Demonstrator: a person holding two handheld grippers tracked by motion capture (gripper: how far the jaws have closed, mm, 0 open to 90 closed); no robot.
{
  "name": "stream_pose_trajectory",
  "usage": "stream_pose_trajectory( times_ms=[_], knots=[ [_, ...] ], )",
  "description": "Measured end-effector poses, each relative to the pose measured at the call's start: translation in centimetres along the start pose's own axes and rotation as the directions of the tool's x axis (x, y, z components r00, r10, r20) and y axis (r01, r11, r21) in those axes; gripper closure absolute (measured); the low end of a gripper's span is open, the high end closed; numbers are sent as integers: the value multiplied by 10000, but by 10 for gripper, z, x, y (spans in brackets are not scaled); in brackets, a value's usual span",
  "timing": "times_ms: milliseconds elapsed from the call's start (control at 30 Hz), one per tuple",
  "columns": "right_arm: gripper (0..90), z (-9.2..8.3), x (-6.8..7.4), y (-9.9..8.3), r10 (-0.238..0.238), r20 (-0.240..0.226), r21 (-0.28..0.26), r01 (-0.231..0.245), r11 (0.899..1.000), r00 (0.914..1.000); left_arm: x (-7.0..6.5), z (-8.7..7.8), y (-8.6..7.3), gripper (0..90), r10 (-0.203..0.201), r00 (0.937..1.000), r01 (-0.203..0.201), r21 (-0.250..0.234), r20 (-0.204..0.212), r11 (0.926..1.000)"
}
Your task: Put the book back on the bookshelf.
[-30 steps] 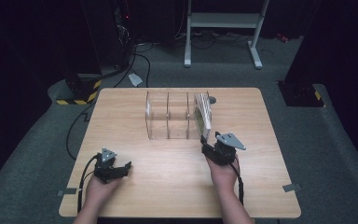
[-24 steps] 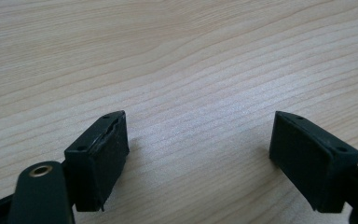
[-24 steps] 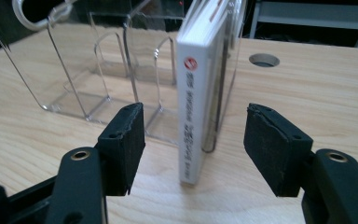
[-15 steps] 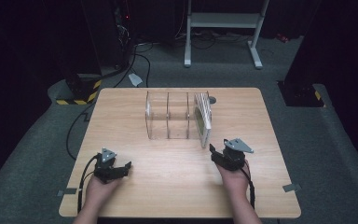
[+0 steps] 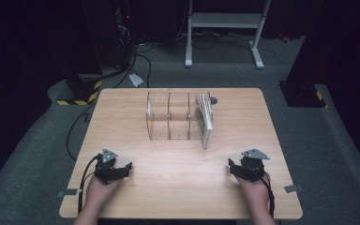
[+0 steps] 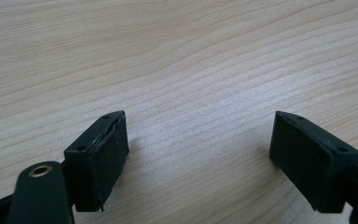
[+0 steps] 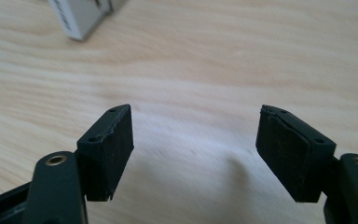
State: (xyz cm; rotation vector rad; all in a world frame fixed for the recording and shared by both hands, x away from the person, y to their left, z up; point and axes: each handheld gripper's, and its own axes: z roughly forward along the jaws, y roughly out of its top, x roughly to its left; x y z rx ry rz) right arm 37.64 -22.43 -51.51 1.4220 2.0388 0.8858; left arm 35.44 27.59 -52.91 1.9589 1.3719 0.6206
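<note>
The right gripper (image 5: 236, 168), which a second ago was up at the clear acrylic rack (image 5: 168, 116) by the flat white box (image 5: 204, 119), has drawn back to the near edge of the wooden table (image 5: 136, 201); its jaws have just been opening and stand wide with nothing between them. I judge the placing finished, as the box stands on edge in the rack's rightmost slot. Counted: two grippers, the left gripper (image 5: 127, 168) also wide and empty, one three-slot rack, one box.

My left gripper (image 5: 127, 167) rests low at the near left, fingers (image 6: 100, 156) wide apart. My right gripper (image 5: 231, 165) sits near right, jaws just opening, nothing between.
</note>
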Motion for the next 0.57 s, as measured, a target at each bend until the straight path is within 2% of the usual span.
stream_pose_trajectory(
  times_ms=[100, 133, 200, 267, 333, 433, 567],
  knots=[
    [231, 0, -12, -10, 116, 181, 439, -124, 9990, 9998, 0, 0, 0, 195, -8, 10000, 8, -1, 39, 10000],
    [227, -1, -16, -13, 400, 77, 413, -403, 9983, 9992, 0, 0, 0, 194, -4, 10000, 4, 2, 39, 10000],
    [217, -3, -21, -15, 313, 122, 392, -317, 9987, 9994, 0, 0, 0, 193, 2, 10000, -2, 0, 39, 10000],
    [215, -5, -21, -17, 298, 99, 414, -302, 9987, 9995, 0, 0, 0, 193, 0, 10000, 0, -2, 37, 10000],
    [213, -5, -18, -17, 475, 241, 424, -485, 9979, 9986, 0, 1, 0, 193, -25, 10000, 25, -11, 10, 10000],
    [214, -6, -16, -17, 474, 414, 388, -490, 9980, 9980, 0, 1, 0, 193, -43, 10000, 43, -7, -5, 10000],
    [211, -5, -17, -17, 545, 316, 424, -559, 9975, 9980, 0, 1, 0, 193, -46, 10000, 46, -11, -3, 10000]
  ],
)
